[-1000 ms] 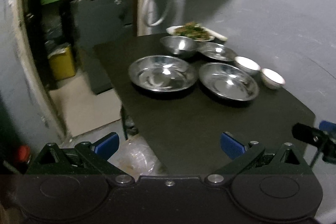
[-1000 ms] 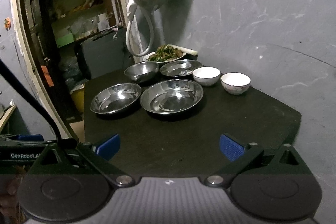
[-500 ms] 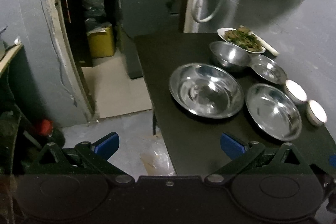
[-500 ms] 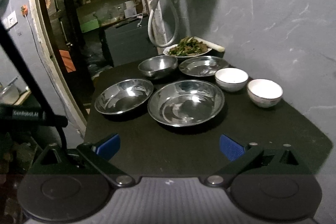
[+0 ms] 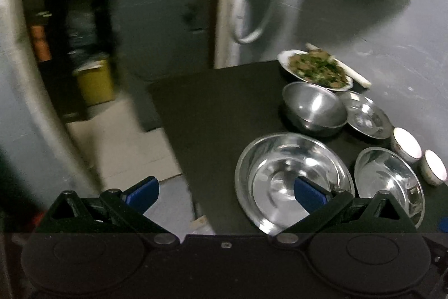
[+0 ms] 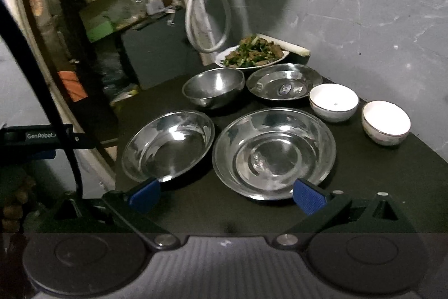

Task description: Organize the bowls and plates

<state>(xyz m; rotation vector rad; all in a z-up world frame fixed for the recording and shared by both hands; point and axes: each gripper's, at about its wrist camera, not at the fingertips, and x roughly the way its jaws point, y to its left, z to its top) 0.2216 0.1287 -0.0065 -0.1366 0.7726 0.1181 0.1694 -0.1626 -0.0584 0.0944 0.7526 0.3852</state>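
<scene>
On the black table sit steel plates and white bowls, all unstacked (nothing nested yet). Left tongs and right tongs hover wide open and empty, probably lining up a first grab.

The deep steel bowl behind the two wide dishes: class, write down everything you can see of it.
The deep steel bowl looks like polished metal, round, with steeper sides than the wide dishes in front of it. It stands upright and looks empty, its inside catching a bright reflection. It sits on the dark table towards the back, just in front of the plate of food and left of the small steel plate. Neither gripper touches it; whether it touches its neighbours cannot be told.
</scene>
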